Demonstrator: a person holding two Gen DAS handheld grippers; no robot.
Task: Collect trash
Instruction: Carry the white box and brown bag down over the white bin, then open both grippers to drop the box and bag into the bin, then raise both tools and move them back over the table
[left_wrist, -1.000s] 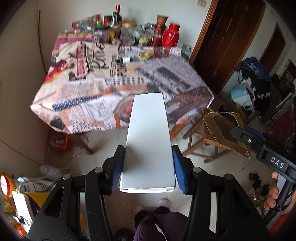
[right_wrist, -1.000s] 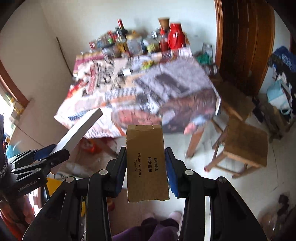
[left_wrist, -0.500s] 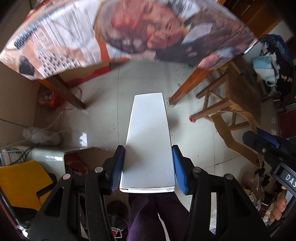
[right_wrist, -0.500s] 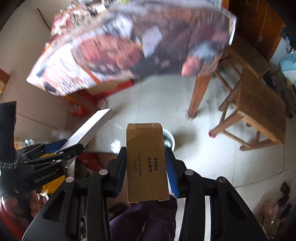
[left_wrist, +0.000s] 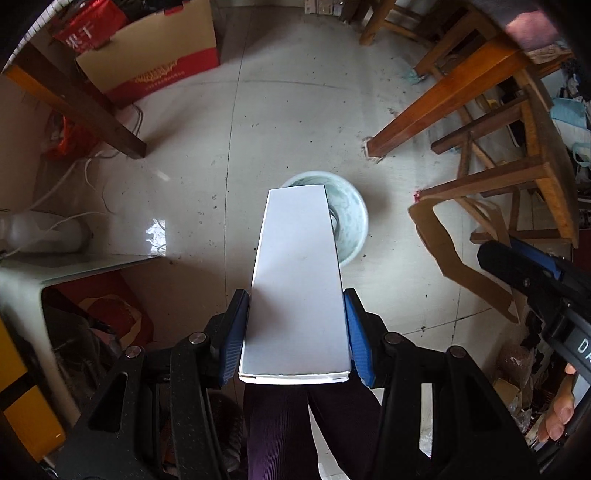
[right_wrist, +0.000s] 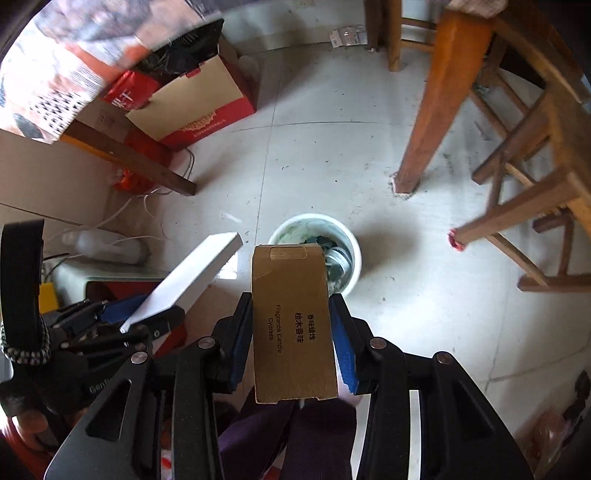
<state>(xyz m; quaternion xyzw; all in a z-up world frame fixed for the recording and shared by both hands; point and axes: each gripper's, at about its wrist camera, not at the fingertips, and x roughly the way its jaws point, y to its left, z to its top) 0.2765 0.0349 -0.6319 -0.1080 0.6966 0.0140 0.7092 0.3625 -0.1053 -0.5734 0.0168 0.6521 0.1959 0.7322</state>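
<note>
Squarely between tool (left_wrist: 295, 338) pads: white box (left_wrist: 297, 291)

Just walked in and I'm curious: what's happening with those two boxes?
A person is collecting trash with a hand-held claw in each hand. The left claw grips a long white box; the right claw grips a brown candle box. Both point down toward a small white bin on the floor, already holding some rubbish.

White box (left_wrist: 299, 280) & brown box (right_wrist: 293, 325) above prob. half-full white bin (right_wrist: 347, 236)

white box (left_wrist: 299, 280) hides half the bin (left_wrist: 351, 221), tablecloth (right_wrist: 55, 66) blurred
</note>
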